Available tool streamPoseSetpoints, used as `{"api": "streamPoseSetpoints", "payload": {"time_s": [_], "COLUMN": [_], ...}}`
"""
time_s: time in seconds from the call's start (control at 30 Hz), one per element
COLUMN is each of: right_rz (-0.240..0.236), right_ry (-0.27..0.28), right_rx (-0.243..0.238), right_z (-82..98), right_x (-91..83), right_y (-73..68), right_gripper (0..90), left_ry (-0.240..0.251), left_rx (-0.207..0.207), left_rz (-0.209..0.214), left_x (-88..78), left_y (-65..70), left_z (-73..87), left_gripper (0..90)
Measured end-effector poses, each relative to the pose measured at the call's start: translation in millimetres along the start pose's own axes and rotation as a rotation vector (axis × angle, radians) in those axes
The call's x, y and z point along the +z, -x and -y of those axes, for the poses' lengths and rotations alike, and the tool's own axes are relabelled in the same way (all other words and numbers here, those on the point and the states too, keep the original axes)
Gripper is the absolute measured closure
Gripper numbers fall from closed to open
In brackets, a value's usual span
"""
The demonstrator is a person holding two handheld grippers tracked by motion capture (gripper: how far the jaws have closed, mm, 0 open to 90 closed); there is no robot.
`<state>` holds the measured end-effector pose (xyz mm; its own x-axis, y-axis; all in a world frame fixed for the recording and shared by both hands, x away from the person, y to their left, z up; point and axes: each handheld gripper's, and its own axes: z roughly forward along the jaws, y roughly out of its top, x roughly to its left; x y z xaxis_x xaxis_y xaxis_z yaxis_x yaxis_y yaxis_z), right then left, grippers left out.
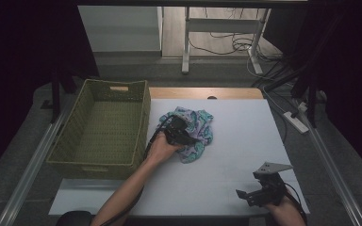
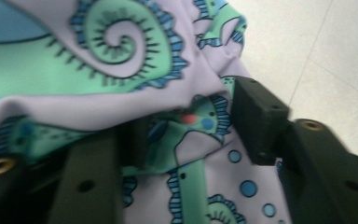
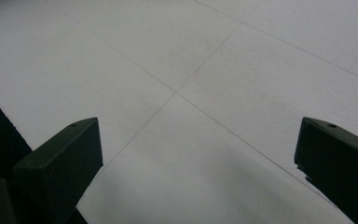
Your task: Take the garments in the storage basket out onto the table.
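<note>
Lilac cloth (image 1: pixel 195 134) with green-blue spirals, we see it crumpled near the table's (image 1: pixel 245 141) far edge beside the basket (image 1: pixel 101 127), left gripper (image 1: pixel 181 134) parted over a fold, right gripper (image 1: pixel 254 190) spread wide, close-up showing dots.

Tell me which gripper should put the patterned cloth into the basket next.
Left. The left gripper sits on the patterned cloth, right beside the basket; the right gripper rests near the table's front corner.

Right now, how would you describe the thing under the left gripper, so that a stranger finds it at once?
Start at the green woven basket on the table's left. Just right of it lies a crumpled cloth under the left gripper. It alone is patterned: lilac with green and blue spirals.
</note>
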<state>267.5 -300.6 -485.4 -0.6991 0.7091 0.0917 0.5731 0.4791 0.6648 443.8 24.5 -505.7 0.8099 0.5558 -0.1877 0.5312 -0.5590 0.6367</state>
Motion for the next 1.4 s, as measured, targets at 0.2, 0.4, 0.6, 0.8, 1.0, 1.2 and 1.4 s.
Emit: {"api": "streamPoseSetpoints", "payload": {"time_s": [0.2, 0.4, 0.6, 0.8, 1.0, 1.2, 1.4], "right_rz": [0.000, 0.000, 0.001, 0.004, 0.008, 0.006, 0.003], "right_ry": [0.000, -0.002, -0.005, -0.008, -0.001, 0.011, 0.025], "right_rx": [-0.001, -0.003, -0.004, -0.007, -0.002, 0.002, 0.001], "right_z": [0.0, 0.0, -0.1, -0.3, -0.1, 0.3, 0.8], "right_x": [0.0, 0.0, 0.3, 0.5, -0.3, -1.2, -2.7], "right_y": [-0.1, -0.1, -0.4, -0.8, -0.5, -0.2, -0.2], "right_gripper": [0.8, 0.8, 0.8, 0.8, 0.8, 0.8, 0.8], "left_ry": [0.002, 0.056, 0.088, 0.110, 0.164, 0.171, 0.162], "left_rx": [0.039, 0.018, 0.002, 0.004, 0.011, 0.023, 0.032], "left_rz": [-0.016, 0.012, 0.033, 0.053, 0.104, 0.109, 0.156], "left_x": [-3.0, -12.4, -26.0, -34.4, -41.5, -42.5, -43.5], "left_y": [9.7, 14.3, 18.3, 25.9, 29.7, 33.0, 37.1], "left_z": [-2.8, -1.1, 2.7, 8.9, 17.3, 27.1, 34.8], "left_gripper": [29.3, 18.4, 10.5, 5.1, 1.0, 0.0, 0.0]}}
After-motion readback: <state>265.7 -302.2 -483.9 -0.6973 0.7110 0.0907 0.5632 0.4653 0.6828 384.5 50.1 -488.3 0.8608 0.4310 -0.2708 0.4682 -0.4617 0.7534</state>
